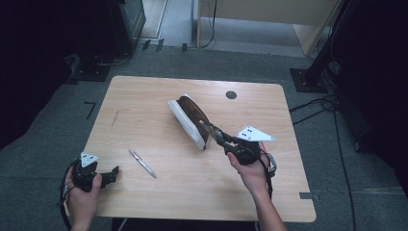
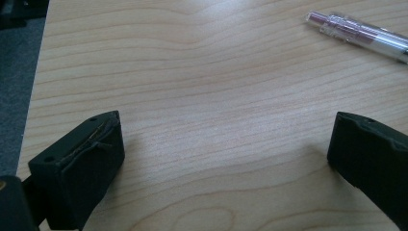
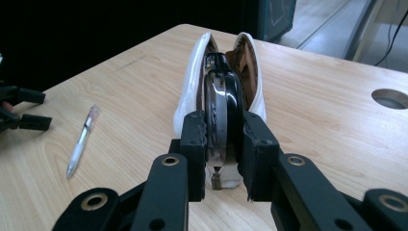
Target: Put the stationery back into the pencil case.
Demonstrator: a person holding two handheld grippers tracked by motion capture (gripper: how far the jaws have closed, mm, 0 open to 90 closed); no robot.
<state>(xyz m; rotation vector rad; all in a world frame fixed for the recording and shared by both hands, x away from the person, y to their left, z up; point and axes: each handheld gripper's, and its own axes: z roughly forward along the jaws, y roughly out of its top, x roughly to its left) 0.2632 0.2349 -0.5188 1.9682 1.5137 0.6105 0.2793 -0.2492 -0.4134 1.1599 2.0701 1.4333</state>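
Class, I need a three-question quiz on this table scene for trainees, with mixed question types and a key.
1. True or false: the left tool is clamped on the pen.
2. What does the right tool grip? A) the pen B) a glossy black item C) nothing
3. Fill in: the mouth of the white pouch is ____.
Key: 1 false; 2 B; 3 open.

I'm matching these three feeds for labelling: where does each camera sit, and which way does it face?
High view: above the near edge, looking forward and down on the table; both forearms show.
Left gripper view: on the left gripper, facing bare tabletop between open jaws.
Right gripper view: on the right gripper, clamping a black object before the white pouch.
Shared: the pen.
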